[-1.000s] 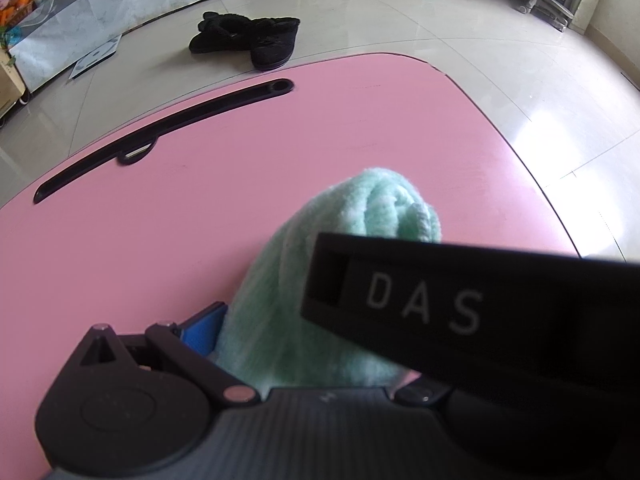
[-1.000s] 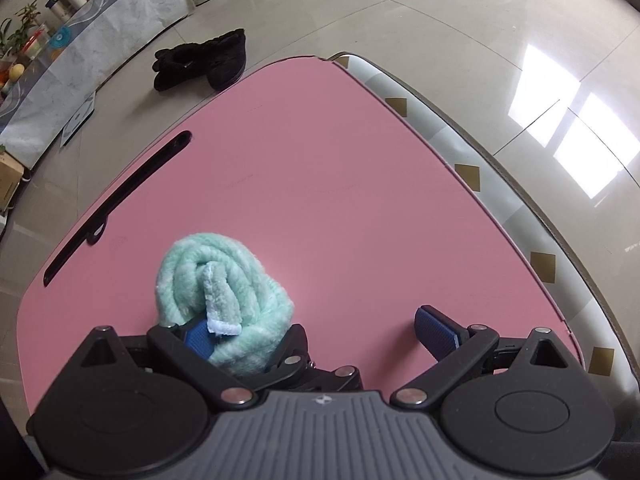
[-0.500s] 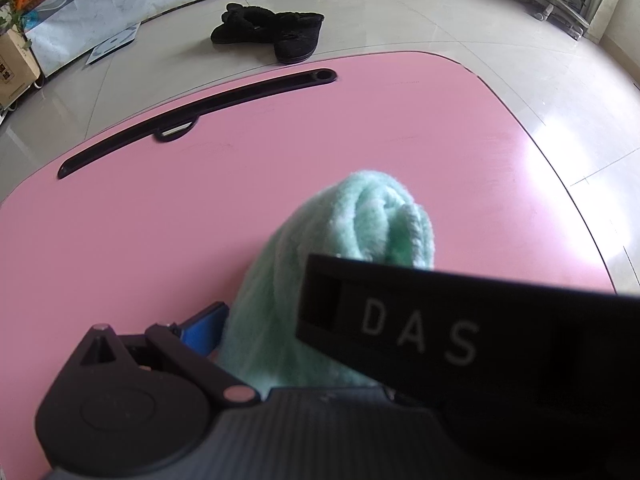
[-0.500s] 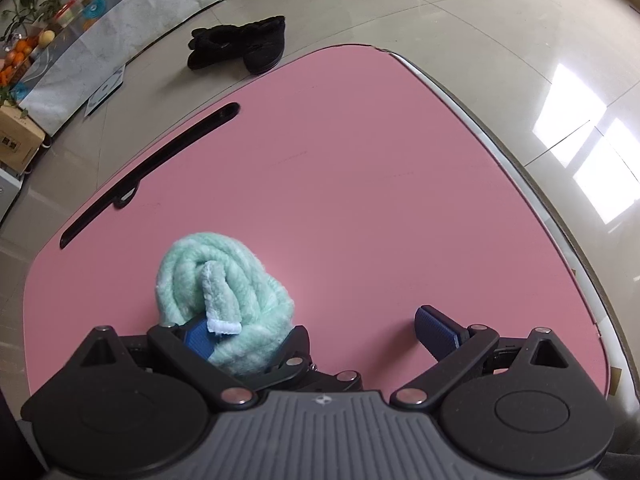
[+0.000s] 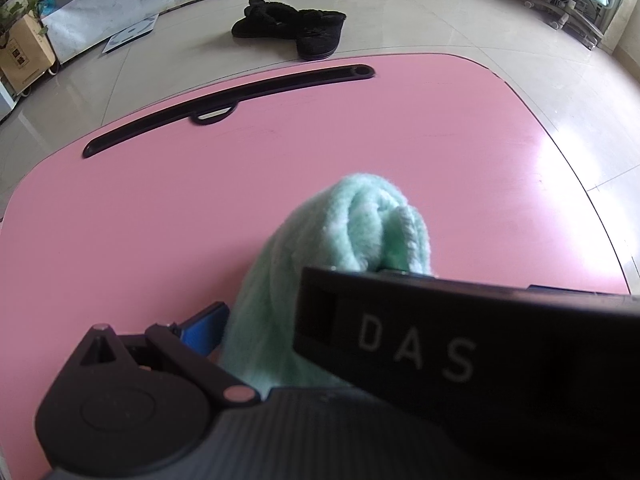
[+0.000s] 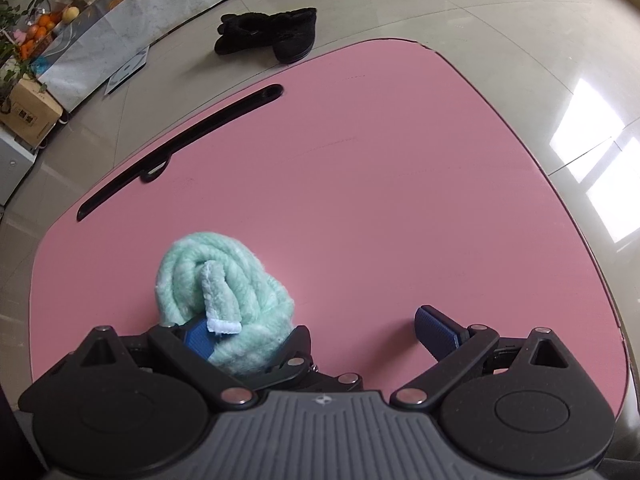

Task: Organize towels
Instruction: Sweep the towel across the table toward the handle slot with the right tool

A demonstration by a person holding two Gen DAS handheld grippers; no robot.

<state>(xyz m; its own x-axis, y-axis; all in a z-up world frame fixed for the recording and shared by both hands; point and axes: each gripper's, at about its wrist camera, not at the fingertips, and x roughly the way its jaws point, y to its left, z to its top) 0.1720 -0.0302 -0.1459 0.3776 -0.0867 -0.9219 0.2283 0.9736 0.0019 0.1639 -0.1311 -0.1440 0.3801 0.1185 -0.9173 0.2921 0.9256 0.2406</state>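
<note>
Cardboard box [image 6: 30, 120]: far left on the tiled floor, at 10 o'clock from the table, below a ledge that holds oranges [image 6: 38, 32] and leafy plants.
Slot [image 6: 180, 140]: long, narrow and black, cut along the table's far left edge, from 9 to 11 o'clock.
Left gripper [image 5: 312, 320]: pinching the towel. In its own view, one blue pad [image 5: 204, 326] lies against the towel's left side. The other finger is hidden there. In the right wrist view, a second black finger presses the towel's right side.
Towel [image 6: 216, 280]: mint green and fluffy, rolled into a loose bundle at 7 o'clock, over the near part of the table. A white-hemmed corner hangs down its front.
Slippers [image 6: 268, 36]: a black furry pair on the floor just past the table's far edge, at 12 o'clock.
Table [image 6: 400, 180]: smooth pink top with rounded corners. It fills the middle of both views.
Right gripper [image 6: 318, 332]: spread wide. Its left pad touches the towel. Its right pad [image 6: 436, 328] stands well apart over bare pink, at 5 o'clock.
Black bar [image 5: 460, 344]: lettered DAS. It crosses the lower right of the left wrist view, in front of the towel.
Sunlight [image 6: 592, 168]: bright window patches on the floor, at 3 o'clock.
</note>
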